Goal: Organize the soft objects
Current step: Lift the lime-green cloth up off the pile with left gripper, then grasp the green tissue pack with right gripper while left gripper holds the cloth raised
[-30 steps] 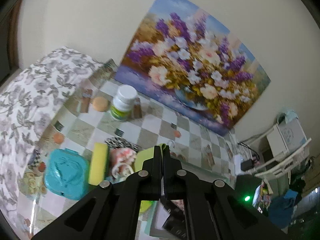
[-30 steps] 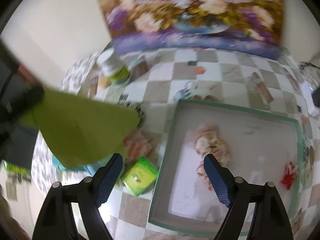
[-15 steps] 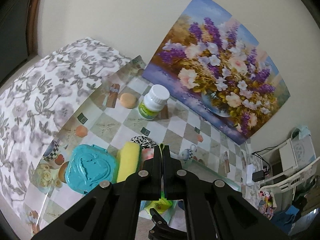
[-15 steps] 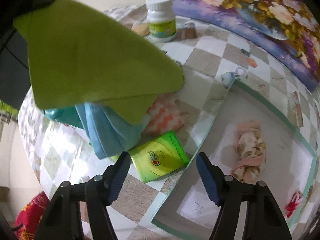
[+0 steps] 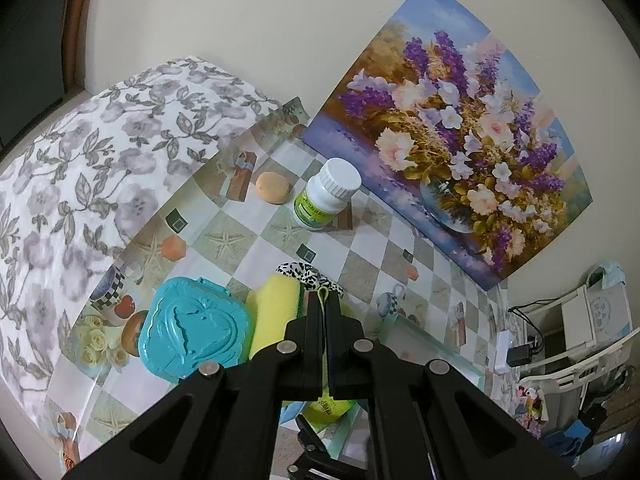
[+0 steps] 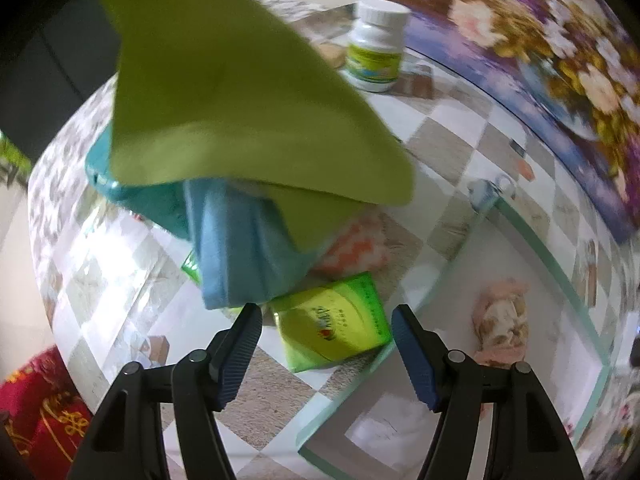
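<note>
My left gripper [image 5: 323, 300] is shut on a lime green cloth [image 6: 240, 92]; only a small loop of it shows at the fingertips in the left wrist view. The cloth hangs above the table in the right wrist view, with a blue cloth [image 6: 236, 248] drooping under it. My right gripper [image 6: 326, 320] is open, pointing down over a green tissue pack [image 6: 332, 324] that lies on the table between its fingers, untouched. A white tray with a teal rim [image 6: 540, 240] holds a crumpled peach floral cloth [image 6: 500, 324].
On the checkered table stand a white bottle [image 5: 326, 196], a teal plastic box [image 5: 192, 332], a yellow sponge [image 5: 276, 316], an orange puff [image 5: 273, 188] and a spotted cloth [image 5: 300, 270]. A peach-and-white cloth [image 6: 356, 248] lies beside the pack. A flower painting [image 5: 452, 144] leans on the wall.
My right gripper swung left from over the tray to over the green tissue pack, rolled, and its jaws narrowed a little. The left gripper shifted slightly, still holding the green cloth.
</note>
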### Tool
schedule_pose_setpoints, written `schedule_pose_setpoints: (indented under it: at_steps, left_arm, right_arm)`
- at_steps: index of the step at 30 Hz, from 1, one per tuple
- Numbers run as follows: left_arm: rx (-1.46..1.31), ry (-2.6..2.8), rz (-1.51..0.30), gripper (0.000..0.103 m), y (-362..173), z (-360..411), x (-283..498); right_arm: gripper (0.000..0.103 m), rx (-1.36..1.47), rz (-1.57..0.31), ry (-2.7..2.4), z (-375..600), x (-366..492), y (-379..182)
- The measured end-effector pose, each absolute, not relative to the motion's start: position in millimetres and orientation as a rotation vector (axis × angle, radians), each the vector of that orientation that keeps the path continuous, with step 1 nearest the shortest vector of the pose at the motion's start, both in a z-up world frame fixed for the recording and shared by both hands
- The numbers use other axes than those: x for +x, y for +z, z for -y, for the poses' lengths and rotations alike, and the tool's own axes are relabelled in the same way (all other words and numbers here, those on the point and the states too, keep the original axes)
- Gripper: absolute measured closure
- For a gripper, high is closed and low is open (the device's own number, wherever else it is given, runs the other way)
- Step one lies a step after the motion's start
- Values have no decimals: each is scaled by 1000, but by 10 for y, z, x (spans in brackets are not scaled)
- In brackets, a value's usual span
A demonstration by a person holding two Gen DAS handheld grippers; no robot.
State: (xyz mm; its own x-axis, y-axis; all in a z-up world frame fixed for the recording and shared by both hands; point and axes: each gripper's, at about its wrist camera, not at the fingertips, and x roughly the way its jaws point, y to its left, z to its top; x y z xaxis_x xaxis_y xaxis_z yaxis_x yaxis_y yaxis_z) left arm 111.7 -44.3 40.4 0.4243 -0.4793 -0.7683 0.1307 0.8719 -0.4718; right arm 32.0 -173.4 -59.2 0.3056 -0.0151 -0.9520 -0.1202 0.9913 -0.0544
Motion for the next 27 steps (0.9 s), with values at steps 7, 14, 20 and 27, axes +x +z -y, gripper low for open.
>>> schedule_pose_setpoints:
  at_steps: [7,14,20,27]
  left_arm:
    - [-367,-393,-1081,102,387,453,1130]
    - [-358,-390,-1092,102,367,476,1132]
    - [-354,-382,-1106,102,339,497,1133]
    - [-352,-379,-1110,102,334,501,1145]
  right_arm:
    - [34,-149,-1309,49,1690,324,-750]
    - [34,-184,-1312,51,1636,316,-793]
    - [34,-203,-1307,37,1620,327,-820]
    - [34,-224,-1295,21,1572,356,-848]
